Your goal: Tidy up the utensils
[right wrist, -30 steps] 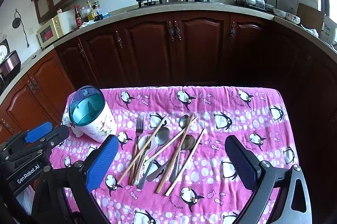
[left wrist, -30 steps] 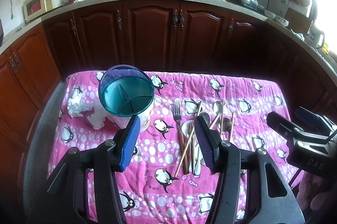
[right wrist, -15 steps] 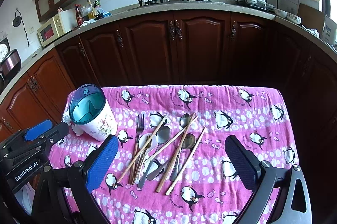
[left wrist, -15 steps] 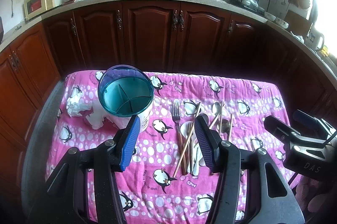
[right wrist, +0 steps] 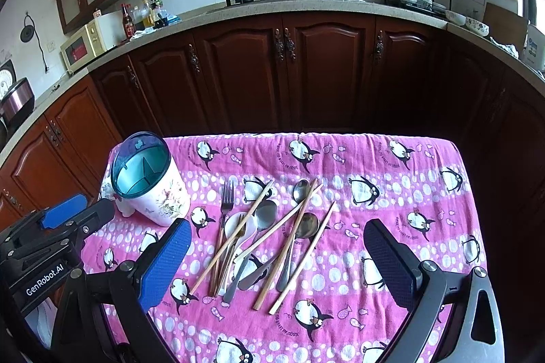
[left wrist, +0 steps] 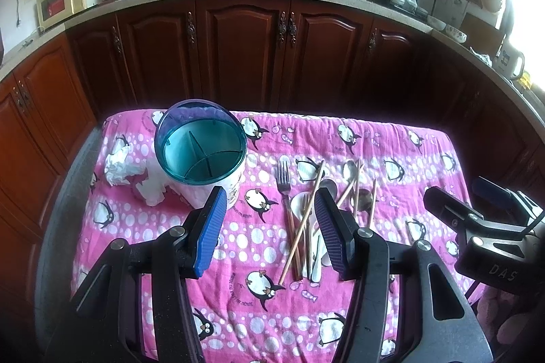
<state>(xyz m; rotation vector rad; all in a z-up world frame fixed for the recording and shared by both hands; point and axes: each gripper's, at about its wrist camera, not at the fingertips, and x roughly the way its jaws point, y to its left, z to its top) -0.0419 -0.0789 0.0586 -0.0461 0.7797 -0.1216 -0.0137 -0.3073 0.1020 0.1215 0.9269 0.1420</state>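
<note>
1. Desk (right wrist: pixel 425 226) under a pink penguin cloth, dark kitchen cabinets (right wrist: pixel 327 73) behind. Nothing shifted here over the last second; same layout as a moment ago.
2. Utensil holder (right wrist: pixel 150 185), white with a teal divided insert, standing upright at the desk's far left corner. All compartments empty as far as can be seen.
3. Crumpled tissue (left wrist: pixel 119 162) lying just beside the holder on its left, touching its base.
4. Left tongs (left wrist: pixel 269 226) hanging above the cloth between holder and pile, jaws spread wide, gripping nothing. No movement, no turn since a second back.
5. Right tongs (right wrist: pixel 276 250) poised over the near end of the pile, jaws wide apart, nothing between the pads. Equally motionless.
6. Utensil pile (right wrist: pixel 269 233) mid-desk, right of the holder: chopsticks crossing over spoons and a white ladle-type spoon, all tangled.
7. Fork (right wrist: pixel 226 196) at the pile's left edge, tines pointing away, closest to the holder.
8. Reading: a pause, sorting not yet begun. Crossed chopsticks likely to drag neighbours when the first piece gets lifted.
</note>
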